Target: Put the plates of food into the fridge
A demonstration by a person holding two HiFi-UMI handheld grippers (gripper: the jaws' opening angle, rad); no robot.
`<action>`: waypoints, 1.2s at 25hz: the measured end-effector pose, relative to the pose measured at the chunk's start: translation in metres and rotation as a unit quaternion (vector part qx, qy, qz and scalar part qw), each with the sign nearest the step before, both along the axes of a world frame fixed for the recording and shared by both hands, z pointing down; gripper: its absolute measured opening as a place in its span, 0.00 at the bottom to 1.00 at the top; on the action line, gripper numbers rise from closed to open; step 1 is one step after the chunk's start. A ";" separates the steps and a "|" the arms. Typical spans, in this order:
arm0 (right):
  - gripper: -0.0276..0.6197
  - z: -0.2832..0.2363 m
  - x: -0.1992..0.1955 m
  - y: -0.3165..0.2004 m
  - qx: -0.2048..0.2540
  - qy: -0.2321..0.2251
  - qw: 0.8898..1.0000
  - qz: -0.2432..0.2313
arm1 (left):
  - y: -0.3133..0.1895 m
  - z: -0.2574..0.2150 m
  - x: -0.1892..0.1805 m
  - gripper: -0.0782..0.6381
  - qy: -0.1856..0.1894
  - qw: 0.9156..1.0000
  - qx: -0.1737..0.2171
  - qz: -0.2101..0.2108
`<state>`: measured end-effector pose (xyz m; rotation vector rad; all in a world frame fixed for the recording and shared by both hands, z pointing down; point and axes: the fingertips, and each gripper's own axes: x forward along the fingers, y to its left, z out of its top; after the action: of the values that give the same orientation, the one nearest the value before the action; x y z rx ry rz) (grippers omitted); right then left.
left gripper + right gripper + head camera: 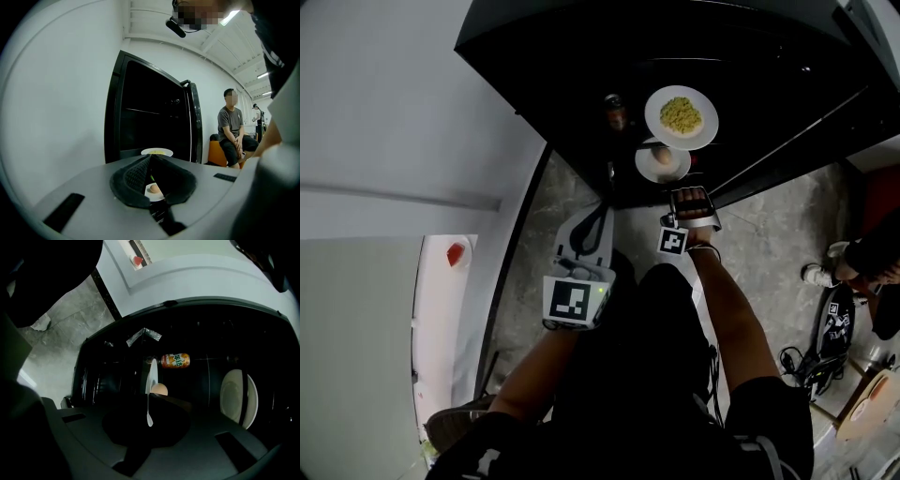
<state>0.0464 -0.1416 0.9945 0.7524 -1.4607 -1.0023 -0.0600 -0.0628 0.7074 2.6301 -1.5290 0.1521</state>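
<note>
Right gripper [148, 401] jaws clamped on rim only of small plate [663, 161]; left gripper [150, 158] jaws together, empty. Risks: egg [159, 389] rolling off with tilt; knocking bigger plate [680, 117] or can [176, 360] inside fridge [581, 56].

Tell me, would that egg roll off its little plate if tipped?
Probably: the egg is round and seems to lie loose on the shallow small plate. The right gripper has its jaws pinching only the rim, so the plate may tilt.

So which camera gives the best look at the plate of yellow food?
The head view: it looks down on the plate of yellow food, so all the food shows. The left gripper view catches it nearly edge-on, a thin rim. The right gripper view shows the plate sideways, with no food visible.
</note>
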 end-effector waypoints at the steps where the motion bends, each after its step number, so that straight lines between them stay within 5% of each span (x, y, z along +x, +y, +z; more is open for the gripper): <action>1: 0.09 0.005 -0.002 -0.003 -0.006 0.000 1.000 0.000 | -0.001 0.001 -0.002 0.14 -0.001 1.000 -0.001 -0.001; 19: 0.20 -0.009 0.008 0.016 -0.090 -0.047 0.995 0.024 | -0.007 -0.028 -0.004 0.14 -0.016 0.999 -0.031 0.007; 30: 0.19 -0.216 0.027 0.092 -0.040 -0.061 0.997 -0.005 | 0.026 -0.165 0.017 0.14 -0.019 0.999 -0.043 0.027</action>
<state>0.0732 -0.0496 0.7783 0.7602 -1.6005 -0.9135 -0.0427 -0.0370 0.5424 2.6166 -1.4292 0.2673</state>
